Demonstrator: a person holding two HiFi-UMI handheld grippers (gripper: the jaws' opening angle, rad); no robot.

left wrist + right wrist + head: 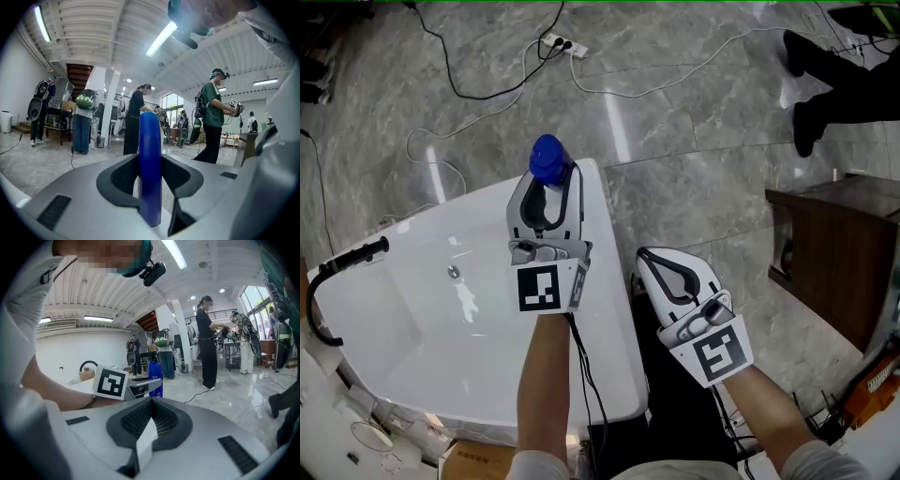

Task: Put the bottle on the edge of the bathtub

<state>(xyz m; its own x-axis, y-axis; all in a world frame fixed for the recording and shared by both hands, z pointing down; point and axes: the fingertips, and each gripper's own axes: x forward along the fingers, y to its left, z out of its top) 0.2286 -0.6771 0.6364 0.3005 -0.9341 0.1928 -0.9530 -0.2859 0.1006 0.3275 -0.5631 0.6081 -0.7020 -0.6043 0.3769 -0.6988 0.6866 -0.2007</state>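
A blue bottle (pixel 548 159) stands upright between the jaws of my left gripper (pixel 546 192), which is shut on it over the far right rim of the white bathtub (pixel 609 281). In the left gripper view the blue bottle (pixel 150 164) fills the gap between the grey jaws. Whether it touches the rim I cannot tell. My right gripper (pixel 661 272) hangs beside the tub's right side, shut with nothing in it. In the right gripper view the jaws meet, and the blue bottle (pixel 155 377) shows beyond the left gripper's marker cube (pixel 110 383).
A black hand shower (pixel 337 272) lies on the tub's left end. A dark wooden cabinet (pixel 834 253) stands at the right. Cables and a power strip (pixel 565 45) lie on the grey marble floor behind the tub. Several people stand further off.
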